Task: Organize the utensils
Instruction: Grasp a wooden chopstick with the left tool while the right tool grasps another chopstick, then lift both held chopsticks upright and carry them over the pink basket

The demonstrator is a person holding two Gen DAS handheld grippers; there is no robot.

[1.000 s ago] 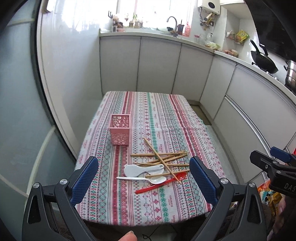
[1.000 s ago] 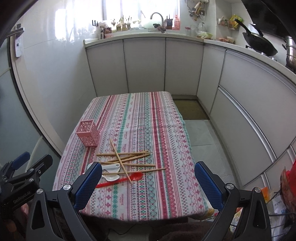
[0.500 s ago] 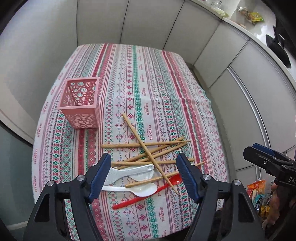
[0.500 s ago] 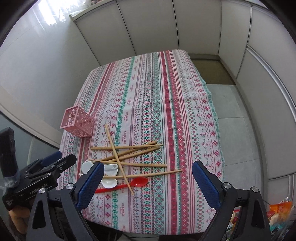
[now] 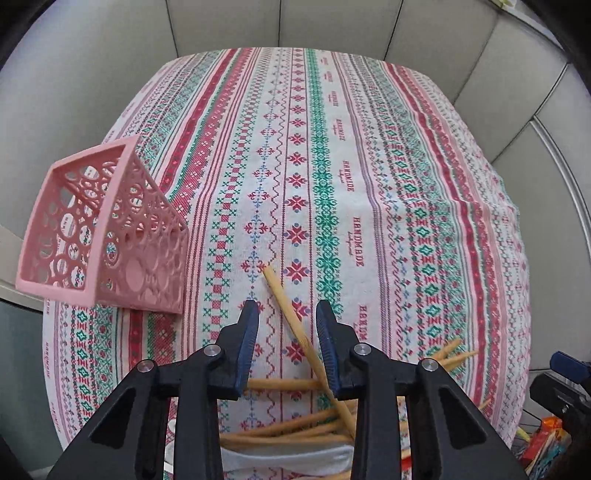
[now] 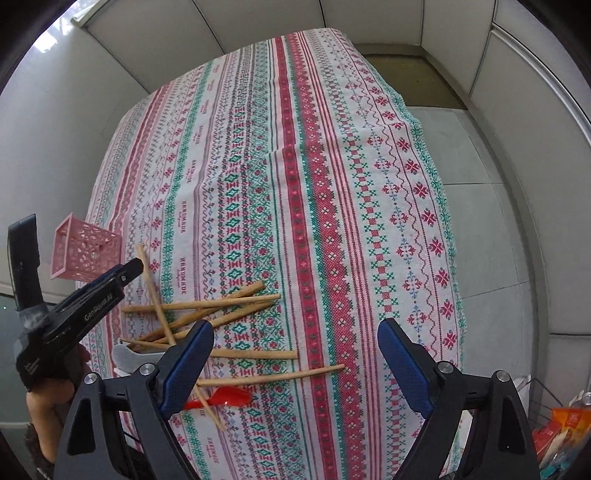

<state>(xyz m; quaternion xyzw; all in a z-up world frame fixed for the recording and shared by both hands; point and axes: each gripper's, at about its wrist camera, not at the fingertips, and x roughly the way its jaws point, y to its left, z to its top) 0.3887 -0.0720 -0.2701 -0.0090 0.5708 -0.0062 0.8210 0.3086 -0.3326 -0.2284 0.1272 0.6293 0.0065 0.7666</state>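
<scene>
Between the closing left hand-held gripper [image 5: 286,314] lies a chopstick [image 5: 291,321]; only the right view shows the red spoon [image 6: 221,398].

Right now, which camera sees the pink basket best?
The left wrist view: the pink basket looks big and close there, so you can see inside through its open top and its holey walls. The right wrist view shows it small at the left edge, partly behind the left hand-held gripper.

Pale cabinets [image 6: 258,22] around a table [image 6: 369,110] under striped patterned cloth; grey tiled floor [image 6: 461,147] past its right edge.
</scene>
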